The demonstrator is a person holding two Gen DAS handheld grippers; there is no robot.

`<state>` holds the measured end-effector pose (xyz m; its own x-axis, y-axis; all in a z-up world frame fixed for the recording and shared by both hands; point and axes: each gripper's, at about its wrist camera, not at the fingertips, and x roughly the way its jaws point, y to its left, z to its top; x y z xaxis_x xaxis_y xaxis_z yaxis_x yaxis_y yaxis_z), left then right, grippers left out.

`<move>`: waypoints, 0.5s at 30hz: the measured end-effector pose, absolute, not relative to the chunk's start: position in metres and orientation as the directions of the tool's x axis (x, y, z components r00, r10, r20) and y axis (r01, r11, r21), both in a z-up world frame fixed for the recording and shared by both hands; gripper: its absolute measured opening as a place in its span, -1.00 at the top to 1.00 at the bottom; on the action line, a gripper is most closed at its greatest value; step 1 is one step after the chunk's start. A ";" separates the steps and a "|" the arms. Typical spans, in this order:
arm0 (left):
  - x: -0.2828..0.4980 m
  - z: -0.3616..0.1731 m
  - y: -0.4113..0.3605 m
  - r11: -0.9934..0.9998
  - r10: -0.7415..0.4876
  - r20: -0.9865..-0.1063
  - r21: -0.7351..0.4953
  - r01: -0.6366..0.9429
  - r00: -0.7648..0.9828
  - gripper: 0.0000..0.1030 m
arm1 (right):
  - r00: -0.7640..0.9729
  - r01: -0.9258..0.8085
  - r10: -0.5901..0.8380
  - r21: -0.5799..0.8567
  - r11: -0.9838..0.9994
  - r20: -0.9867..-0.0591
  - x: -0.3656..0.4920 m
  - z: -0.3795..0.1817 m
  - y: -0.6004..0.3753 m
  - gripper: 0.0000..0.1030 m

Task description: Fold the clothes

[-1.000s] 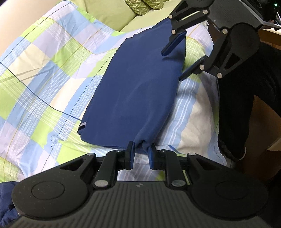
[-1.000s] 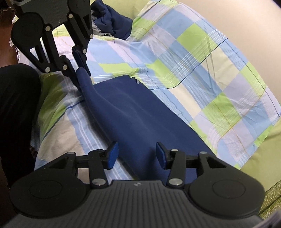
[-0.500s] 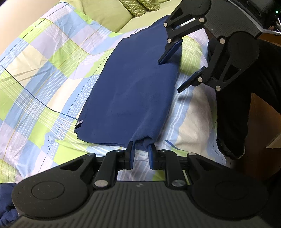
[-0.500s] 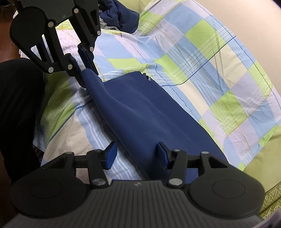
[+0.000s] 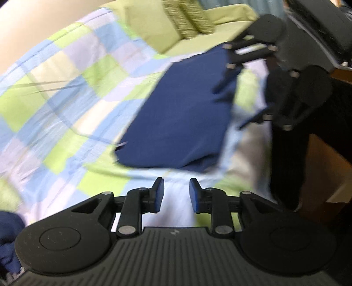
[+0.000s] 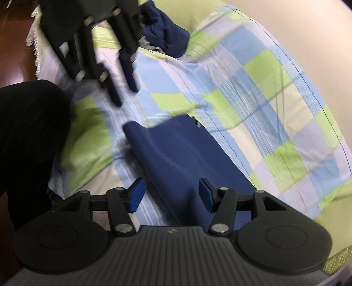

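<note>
Left gripper (image 5: pixel 175 194): jaws opening, nothing between the pads, only checked bedsheet (image 5: pixel 66 99) beneath. Just beyond it at 12 o'clock lies the folded navy garment (image 5: pixel 178 116), flat on the sheet, its long axis running from 6 toward 1 o'clock in the left wrist view; the near short edge faces this gripper.

Right gripper (image 6: pixel 170 193): jaws opening, spread wide, pads astride the garment's end without pressing it.

Far: green pillows (image 5: pixel 189 19) at 12 o'clock; a second crumpled navy garment (image 6: pixel 165 41) at 12 o'clock in the right wrist view.
</note>
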<state>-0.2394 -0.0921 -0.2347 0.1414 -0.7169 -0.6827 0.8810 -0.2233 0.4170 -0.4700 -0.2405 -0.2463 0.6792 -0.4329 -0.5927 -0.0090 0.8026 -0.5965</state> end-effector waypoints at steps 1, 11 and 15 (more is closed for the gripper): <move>-0.232 -0.234 -0.091 -0.206 -0.716 -0.681 0.418 0.885 0.155 0.35 | 0.679 -0.023 -0.434 -0.608 0.794 -0.592 -0.467 -0.250 -0.238 0.01; -0.218 -0.244 -0.106 -0.221 -0.743 -0.651 0.459 0.861 0.156 0.25 | 0.644 -0.050 -0.536 -0.730 0.682 -0.545 -0.423 -0.290 -0.235 0.02; -0.215 -0.250 -0.114 -0.242 -0.757 -0.637 0.478 0.844 0.145 0.10 | 0.661 0.023 -0.552 -0.721 0.692 -0.509 -0.416 -0.283 -0.241 0.09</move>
<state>-0.2155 -0.1144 -0.2499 0.1447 -0.7568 -0.6375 0.8442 -0.2416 0.4785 -0.4155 -0.2413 -0.2834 0.6605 -0.5521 -0.5088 0.0228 0.6922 -0.7214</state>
